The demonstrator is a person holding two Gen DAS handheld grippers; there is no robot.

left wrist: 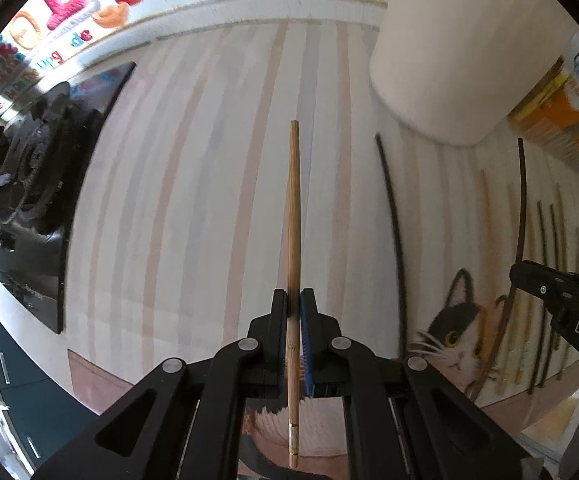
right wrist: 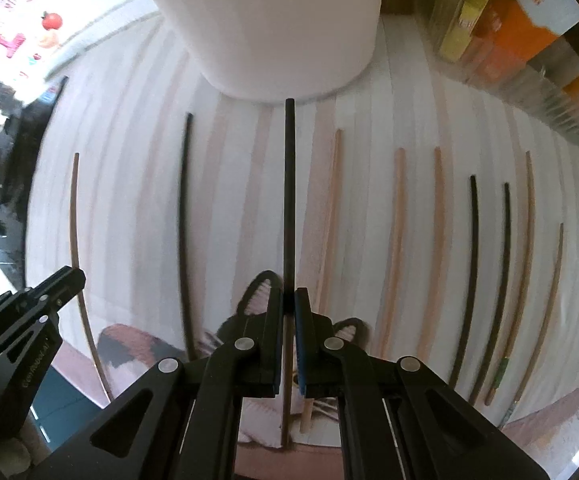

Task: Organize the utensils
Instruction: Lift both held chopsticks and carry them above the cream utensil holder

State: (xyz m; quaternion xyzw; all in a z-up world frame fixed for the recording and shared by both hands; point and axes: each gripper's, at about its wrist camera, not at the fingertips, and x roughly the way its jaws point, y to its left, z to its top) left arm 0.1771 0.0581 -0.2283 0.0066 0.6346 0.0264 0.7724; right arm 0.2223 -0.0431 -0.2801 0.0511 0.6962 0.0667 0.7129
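My left gripper (left wrist: 294, 294) is shut on a light bamboo chopstick (left wrist: 294, 216) that points straight ahead above a striped cloth (left wrist: 193, 184). My right gripper (right wrist: 289, 294) is shut on a black chopstick (right wrist: 289, 184) whose tip reaches toward a white cylindrical holder (right wrist: 273, 20). Several more chopsticks lie on the cloth: a black one (right wrist: 183, 216) and a brown one (right wrist: 74, 216) to the left, wooden ones (right wrist: 395, 240) and black ones (right wrist: 471, 264) to the right. The holder also shows in the left wrist view (left wrist: 457, 48), and the right gripper (left wrist: 561, 300) at that view's right edge.
A black gas stove (left wrist: 37, 184) sits left of the cloth. Orange and yellow packages (right wrist: 521, 32) stand at the back right. A cat picture (left wrist: 455, 332) is printed on the cloth's near edge. The left gripper's body (right wrist: 21, 320) shows at lower left in the right wrist view.
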